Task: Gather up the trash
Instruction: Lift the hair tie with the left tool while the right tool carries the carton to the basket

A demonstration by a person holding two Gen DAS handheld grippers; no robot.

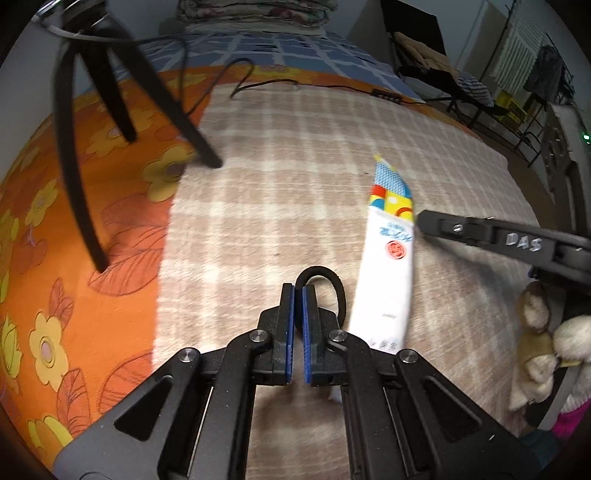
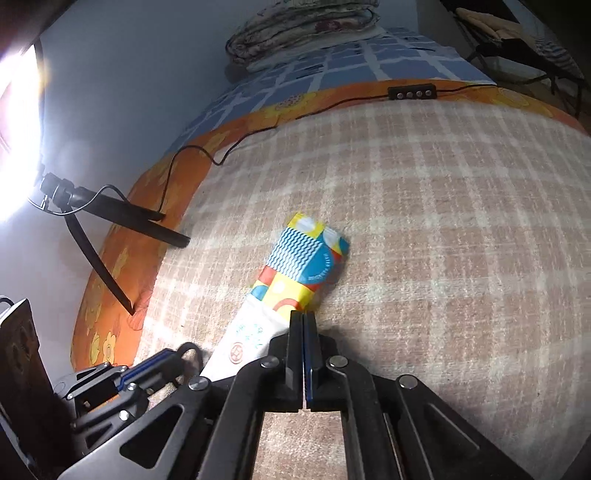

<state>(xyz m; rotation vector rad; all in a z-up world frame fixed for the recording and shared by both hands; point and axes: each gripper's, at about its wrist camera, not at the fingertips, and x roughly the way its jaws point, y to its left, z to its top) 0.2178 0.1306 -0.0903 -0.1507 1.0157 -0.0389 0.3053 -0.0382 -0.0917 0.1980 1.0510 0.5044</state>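
Note:
A long white wrapper with a blue, yellow and red printed end point(image 1: 388, 254) lies on the checked beige blanket point(image 1: 280, 177). My left gripper point(image 1: 298, 291) is shut on a black elastic hair band point(image 1: 334, 286), just left of the wrapper. My right gripper point(image 2: 303, 317) is shut, its tips at the wrapper's edge point(image 2: 295, 266); whether it pinches the wrapper I cannot tell. The right gripper's finger shows in the left wrist view point(image 1: 480, 232), touching the wrapper's right side. The left gripper shows low left in the right wrist view point(image 2: 147, 369).
A black tripod point(image 1: 122, 92) stands on the orange flowered sheet point(image 1: 74, 229) at left. A black cable with a button controller point(image 2: 410, 92) runs across the far blanket edge. Folded bedding point(image 2: 303, 26) lies at the far end. Plush toys point(image 1: 546, 350) sit at right.

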